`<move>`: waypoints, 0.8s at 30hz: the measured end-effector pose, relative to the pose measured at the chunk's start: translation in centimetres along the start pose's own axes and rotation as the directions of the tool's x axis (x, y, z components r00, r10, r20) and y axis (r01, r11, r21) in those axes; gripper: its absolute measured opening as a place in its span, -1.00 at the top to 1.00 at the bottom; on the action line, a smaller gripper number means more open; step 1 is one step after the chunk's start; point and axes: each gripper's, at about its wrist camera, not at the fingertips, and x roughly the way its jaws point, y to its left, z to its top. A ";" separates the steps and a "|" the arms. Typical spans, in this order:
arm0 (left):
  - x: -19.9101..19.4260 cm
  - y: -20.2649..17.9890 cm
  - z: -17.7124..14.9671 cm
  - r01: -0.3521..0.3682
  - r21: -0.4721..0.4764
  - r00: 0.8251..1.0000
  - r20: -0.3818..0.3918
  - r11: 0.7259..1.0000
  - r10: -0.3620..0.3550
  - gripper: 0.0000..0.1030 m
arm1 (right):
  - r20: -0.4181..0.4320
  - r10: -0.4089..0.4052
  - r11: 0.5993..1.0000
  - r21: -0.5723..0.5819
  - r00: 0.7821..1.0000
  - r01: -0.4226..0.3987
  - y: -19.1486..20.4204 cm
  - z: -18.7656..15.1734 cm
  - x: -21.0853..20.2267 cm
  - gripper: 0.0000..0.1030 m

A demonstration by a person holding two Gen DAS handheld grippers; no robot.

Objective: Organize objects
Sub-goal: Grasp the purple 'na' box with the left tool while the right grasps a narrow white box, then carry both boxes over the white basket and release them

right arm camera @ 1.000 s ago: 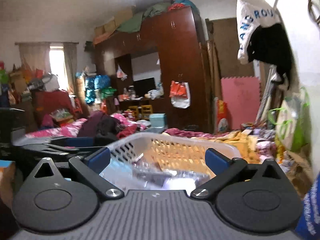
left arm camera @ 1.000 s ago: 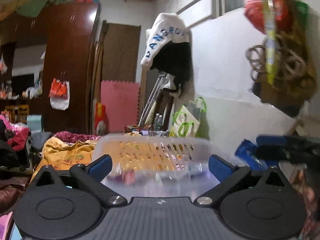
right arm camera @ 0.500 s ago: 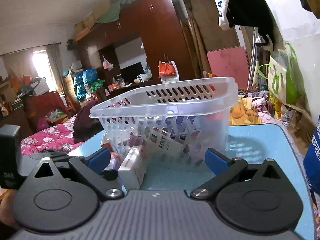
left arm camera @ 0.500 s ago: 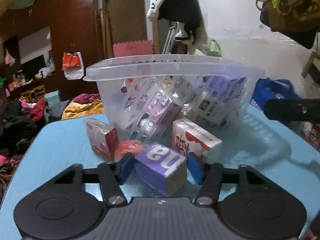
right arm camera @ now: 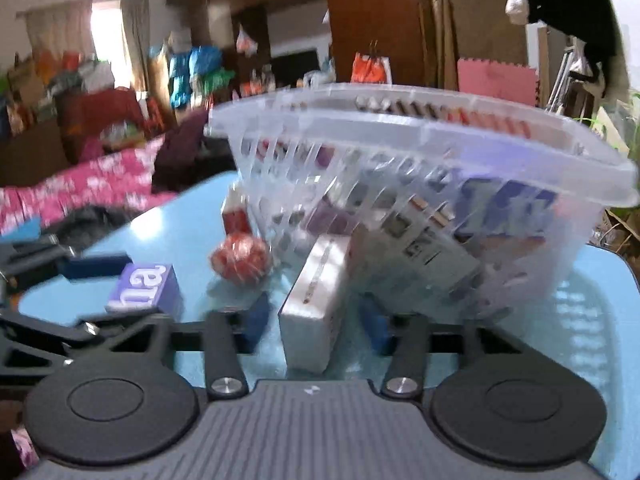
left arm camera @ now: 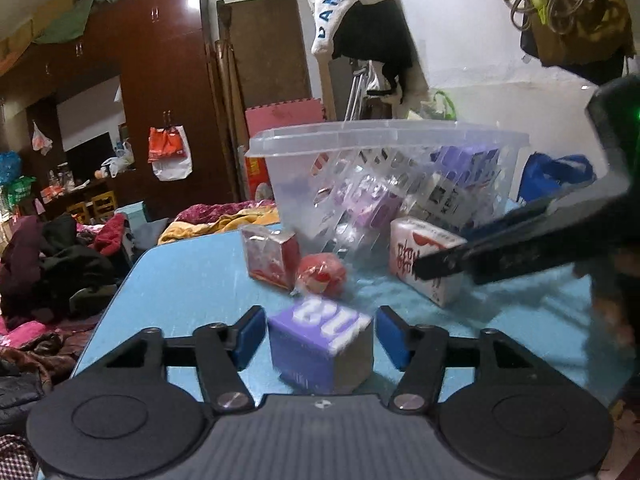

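Note:
A clear slotted basket (left arm camera: 384, 168) holding several boxes stands on the blue table (left arm camera: 192, 280); it also shows in the right wrist view (right arm camera: 420, 152). My left gripper (left arm camera: 320, 334) has its jaws around a purple box (left arm camera: 320, 344), which also shows in the right wrist view (right arm camera: 144, 288); small gaps show at the pads. My right gripper (right arm camera: 316, 320) has its jaws around a white box (right arm camera: 316, 304), which also shows in the left wrist view (left arm camera: 428, 264), next to the basket. A red box (left arm camera: 270, 256) and a red wrapped ball (left arm camera: 322, 274) lie in front of the basket.
The table edge (left arm camera: 120, 292) drops off at the left to piles of clothes (left arm camera: 52, 268). A blue bag (left arm camera: 556, 176) sits behind the basket on the right. The wall stands close behind.
The left gripper has pulled back a little with the purple box between its jaws. The right gripper has come down and narrowed around the white box.

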 end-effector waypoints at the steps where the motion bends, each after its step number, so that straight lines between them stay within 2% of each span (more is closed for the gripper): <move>1: 0.2 -0.1 0.2 0.003 -0.001 1.000 0.004 1.000 -0.003 -0.55 | 0.001 -0.001 1.000 -0.006 1.000 0.001 0.1 -0.2 -0.2 0.32; 7: 2.2 -1.3 0.3 -0.045 0.027 0.998 -0.045 0.999 0.046 -0.59 | 0.065 -0.002 1.000 -0.016 0.998 0.003 -0.1 -1.7 -3.6 0.41; 9: 2.8 -1.5 -0.2 -0.069 0.038 0.995 -0.071 0.997 0.071 -0.32 | 0.088 0.002 1.000 -0.010 0.996 -0.001 -0.4 -2.3 -5.0 0.41; 13: 2.1 -1.1 -0.8 -0.062 0.022 0.997 -0.051 0.998 0.063 -0.24 | 0.116 0.004 1.000 -0.015 0.993 -0.002 -0.4 -2.7 -7.0 0.41; 19: -1.0 0.0 0.7 0.014 -0.043 0.997 0.075 0.999 -0.011 -0.24 | 0.164 0.007 1.000 -0.013 0.986 -0.005 -0.2 -1.5 -8.7 0.42; 21: -2.0 0.2 2.2 0.023 -0.051 0.993 0.119 0.998 -0.017 -0.24 | 0.209 0.011 1.000 -0.005 0.978 -0.011 -0.3 -0.8 -9.9 0.42; 24: -2.9 0.1 5.8 0.040 -0.049 0.979 0.200 0.998 -0.029 -0.24 | 0.310 -0.008 1.000 0.018 0.951 0.003 -0.7 1.3 -12.0 0.42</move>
